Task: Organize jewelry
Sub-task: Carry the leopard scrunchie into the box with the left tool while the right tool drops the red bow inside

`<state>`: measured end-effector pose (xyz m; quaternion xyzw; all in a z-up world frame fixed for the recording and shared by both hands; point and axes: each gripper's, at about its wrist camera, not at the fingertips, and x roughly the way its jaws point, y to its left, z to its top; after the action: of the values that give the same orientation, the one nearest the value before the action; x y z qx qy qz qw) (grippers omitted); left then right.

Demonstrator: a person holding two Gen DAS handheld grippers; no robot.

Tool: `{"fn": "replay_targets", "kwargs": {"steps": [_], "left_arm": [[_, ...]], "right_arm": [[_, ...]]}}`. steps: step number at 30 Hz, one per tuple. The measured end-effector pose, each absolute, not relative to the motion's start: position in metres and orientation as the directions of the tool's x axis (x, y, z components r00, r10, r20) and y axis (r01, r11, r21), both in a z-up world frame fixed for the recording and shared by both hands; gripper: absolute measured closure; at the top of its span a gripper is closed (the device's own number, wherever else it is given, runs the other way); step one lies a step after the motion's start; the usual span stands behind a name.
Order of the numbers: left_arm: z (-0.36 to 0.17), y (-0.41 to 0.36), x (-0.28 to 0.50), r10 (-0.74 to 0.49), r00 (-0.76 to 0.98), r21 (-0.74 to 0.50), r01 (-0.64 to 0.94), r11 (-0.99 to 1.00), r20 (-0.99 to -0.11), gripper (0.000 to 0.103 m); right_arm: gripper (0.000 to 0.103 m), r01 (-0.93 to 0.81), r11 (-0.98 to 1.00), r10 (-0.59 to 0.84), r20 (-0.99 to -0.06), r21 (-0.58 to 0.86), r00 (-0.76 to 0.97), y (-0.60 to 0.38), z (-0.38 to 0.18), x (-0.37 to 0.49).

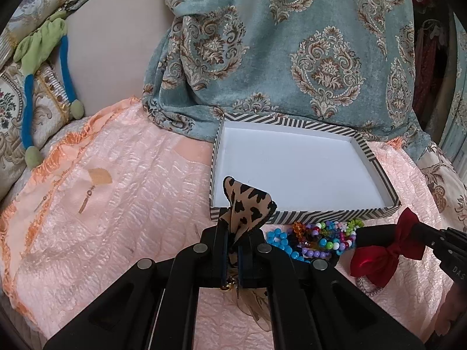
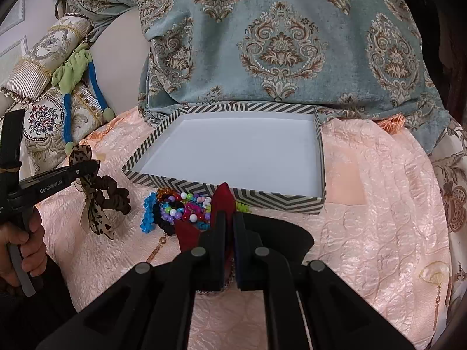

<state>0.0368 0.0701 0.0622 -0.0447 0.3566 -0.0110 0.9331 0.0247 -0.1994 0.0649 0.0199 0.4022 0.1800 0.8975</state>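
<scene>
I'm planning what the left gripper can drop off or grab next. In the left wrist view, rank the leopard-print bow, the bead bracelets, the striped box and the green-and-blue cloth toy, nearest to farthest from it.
1. Leopard-print bow: clamped in the left gripper.
2. Bead bracelets: just to its right, on the pink cover.
3. Striped box: straight ahead, behind the beads.
4. Green-and-blue cloth toy: far left, against the cushions.

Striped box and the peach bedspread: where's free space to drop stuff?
The striped-rim white cardboard box is entirely bare inside. The peach quilted bedspread is open right of the box, and to its left in the left wrist view. Crowded: the strip before the box's near wall, with the colourful bead bracelets and both loaded grippers.
</scene>
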Motion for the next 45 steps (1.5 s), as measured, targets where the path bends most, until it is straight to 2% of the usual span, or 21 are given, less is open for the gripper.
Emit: {"fn": "replay_targets", "kwargs": {"steps": [8,13,16,18,21,27,31,32,35,37,39,45], "left_arm": [[0.094,0.070,0.054,-0.082,0.772,-0.106,0.019,0.994,-0.630,0.103],[0.114,0.067,0.092,-0.097,0.784,-0.127,0.024,0.992,-0.613,0.103],[0.117,0.064,0.119,-0.113,0.785,-0.160,0.018,0.987,-0.608,0.103],[0.109,0.061,0.139,-0.133,0.772,-0.186,0.019,0.982,-0.622,0.103],[0.086,0.050,0.159,-0.131,0.753,-0.158,0.037,0.987,-0.645,0.103],[0.040,0.058,0.183,-0.025,0.664,-0.082,-0.054,0.995,-0.748,0.103],[0.034,0.063,0.180,-0.021,0.643,-0.084,-0.068,0.994,-0.765,0.103],[0.032,0.063,0.180,-0.031,0.632,-0.090,-0.061,0.994,-0.774,0.099],[0.029,0.061,0.177,-0.026,0.621,-0.081,-0.060,0.995,-0.783,0.093],[0.030,0.060,0.174,-0.009,0.622,-0.064,-0.066,0.996,-0.783,0.090],[0.031,0.061,0.171,-0.014,0.622,-0.070,-0.066,0.995,-0.783,0.090],[0.038,0.071,0.160,-0.027,0.639,-0.086,-0.061,0.994,-0.769,0.089]], "right_arm": [[0.099,-0.278,0.941,0.334,-0.680,0.194,0.653,-0.204,0.082,0.038],[0.099,-0.269,0.947,0.319,-0.636,0.177,0.702,-0.202,0.109,0.072],[0.099,-0.250,0.954,0.297,-0.642,0.167,0.707,-0.200,0.112,0.100],[0.099,-0.225,0.959,0.281,-0.652,0.170,0.705,-0.200,0.105,0.118],[0.099,-0.187,0.956,0.292,-0.674,0.226,0.679,-0.207,0.083,0.139],[0.099,-0.131,0.967,0.251,-0.747,0.217,0.615,-0.215,0.043,0.162],[0.095,-0.077,0.966,0.243,-0.767,0.246,0.593,-0.229,0.027,0.173],[0.094,-0.068,0.961,0.255,-0.768,0.267,0.587,-0.232,0.025,0.173],[0.085,-0.049,0.954,0.267,-0.767,0.295,0.583,-0.237,0.022,0.171],[0.074,-0.053,0.957,0.262,-0.765,0.286,0.588,-0.239,0.023,0.168],[0.068,-0.059,0.959,0.258,-0.760,0.279,0.596,-0.238,0.026,0.164],[0.068,-0.072,0.957,0.264,-0.740,0.281,0.619,-0.242,0.036,0.156]]}}
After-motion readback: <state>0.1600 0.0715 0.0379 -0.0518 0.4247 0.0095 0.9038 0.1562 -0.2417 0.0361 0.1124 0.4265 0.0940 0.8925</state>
